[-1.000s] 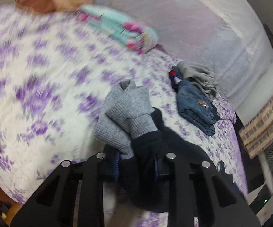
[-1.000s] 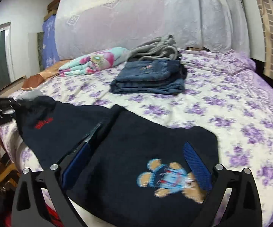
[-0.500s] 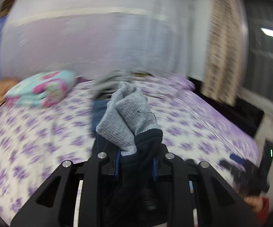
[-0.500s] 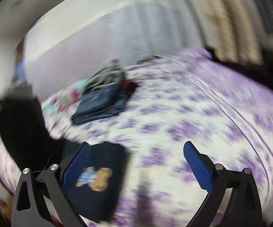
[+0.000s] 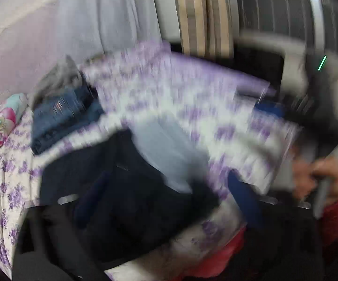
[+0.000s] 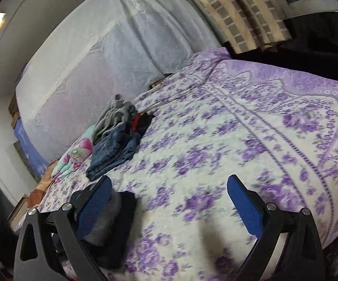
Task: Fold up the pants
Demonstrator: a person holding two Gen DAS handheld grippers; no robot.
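The dark navy pants [image 5: 126, 187] with a grey cuff [image 5: 161, 154] lie bunched on the purple-flowered bedspread [image 5: 159, 98]; this view is heavily blurred. My left gripper [image 5: 166, 199] stands over them with its blue pads wide apart, holding nothing. In the right wrist view the same pants [image 6: 115, 227] lie at the bed's near left edge, beside the left pad of my right gripper [image 6: 169, 206], which is open and empty above the bedspread [image 6: 239, 140].
A stack of folded jeans and grey clothes [image 6: 115, 140] lies further back on the bed, with a turquoise and pink folded blanket [image 6: 75, 159] behind it. A white cloth-covered wall [image 6: 112, 58] backs the bed. The other hand [image 5: 318, 178] shows at right.
My left gripper has let go of the grey-cuffed pants and opened; they now lie on the bed. The right gripper has swung right, away from the bear-print part, and stays open.
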